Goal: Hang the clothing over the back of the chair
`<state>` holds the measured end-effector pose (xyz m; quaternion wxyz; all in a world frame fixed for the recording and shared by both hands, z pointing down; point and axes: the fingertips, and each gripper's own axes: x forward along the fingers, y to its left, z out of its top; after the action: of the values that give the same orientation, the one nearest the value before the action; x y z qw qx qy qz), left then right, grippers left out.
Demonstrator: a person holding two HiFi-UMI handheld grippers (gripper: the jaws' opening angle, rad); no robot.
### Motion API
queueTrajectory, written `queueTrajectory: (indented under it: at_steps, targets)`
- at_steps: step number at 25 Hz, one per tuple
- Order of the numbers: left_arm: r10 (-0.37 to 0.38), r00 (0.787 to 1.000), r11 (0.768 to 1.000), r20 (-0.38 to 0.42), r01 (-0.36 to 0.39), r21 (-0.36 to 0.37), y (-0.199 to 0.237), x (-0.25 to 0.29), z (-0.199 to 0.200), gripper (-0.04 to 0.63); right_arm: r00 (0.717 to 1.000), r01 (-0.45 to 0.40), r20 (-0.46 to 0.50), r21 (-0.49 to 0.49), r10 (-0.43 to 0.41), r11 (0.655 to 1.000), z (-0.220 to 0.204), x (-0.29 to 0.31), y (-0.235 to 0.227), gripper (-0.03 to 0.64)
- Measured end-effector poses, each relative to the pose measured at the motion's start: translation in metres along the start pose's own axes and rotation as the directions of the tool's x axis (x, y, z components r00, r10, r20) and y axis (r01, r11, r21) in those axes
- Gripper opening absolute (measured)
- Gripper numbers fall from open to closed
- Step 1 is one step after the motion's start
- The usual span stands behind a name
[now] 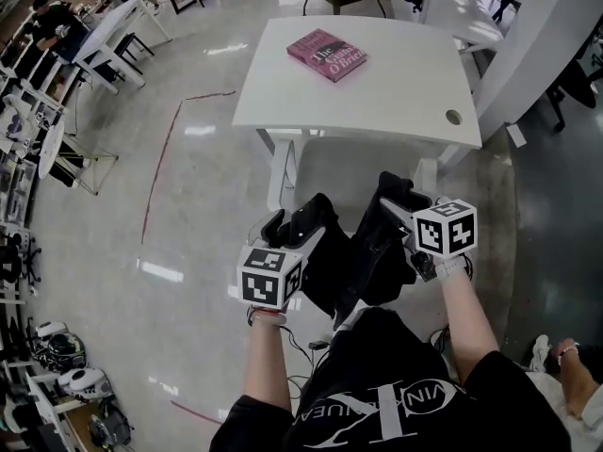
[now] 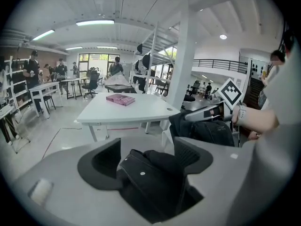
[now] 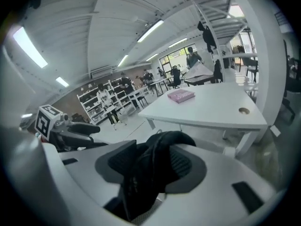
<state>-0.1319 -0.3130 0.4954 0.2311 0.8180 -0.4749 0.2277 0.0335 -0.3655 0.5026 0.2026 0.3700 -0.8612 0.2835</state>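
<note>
A black garment (image 1: 358, 252) hangs bunched between my two grippers, just in front of the white desk (image 1: 377, 102). My left gripper (image 1: 292, 222) is shut on a thick fold of the garment (image 2: 155, 173), which fills the gap between its jaws and shows a small white snap. My right gripper (image 1: 400, 201) stands open. A loop of the garment (image 3: 150, 164) still lies draped between its jaws, and the right pad is partly bare. From the left gripper view I see the right gripper (image 2: 211, 112) over the cloth. No chair back is plain to see; the garment covers what is below it.
A pink book (image 1: 326, 55) lies on the desk's far side, and a cable hole (image 1: 454, 117) is near its right corner. A white column (image 1: 546, 45) rises on the right. Other tables (image 1: 113, 26) and people fill the far left. A person's hand (image 1: 565, 356) shows at lower right.
</note>
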Motion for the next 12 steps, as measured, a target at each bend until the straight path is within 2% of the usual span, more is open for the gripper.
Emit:
queueTrajectory:
  at_steps: [5, 8, 12]
  targets:
    - [0.000, 1.000, 1.000, 0.002, 0.000, 0.005, 0.001, -0.003, -0.005, 0.360, 0.999, -0.029, 0.032, 0.105, 0.025, 0.994, -0.001, -0.007, -0.003, 0.190]
    - [-0.006, 1.000, 1.000, 0.015, 0.006, -0.005, -0.002, -0.004, -0.004, 0.360, 0.996, -0.078, 0.054, 0.191, 0.069, 0.979, -0.002, -0.013, -0.004, 0.206]
    - [-0.014, 1.000, 1.000, 0.019, 0.014, -0.002, -0.007, -0.006, -0.003, 0.360, 0.995, -0.099, 0.046, 0.220, 0.090, 0.971, -0.006, -0.021, -0.007, 0.213]
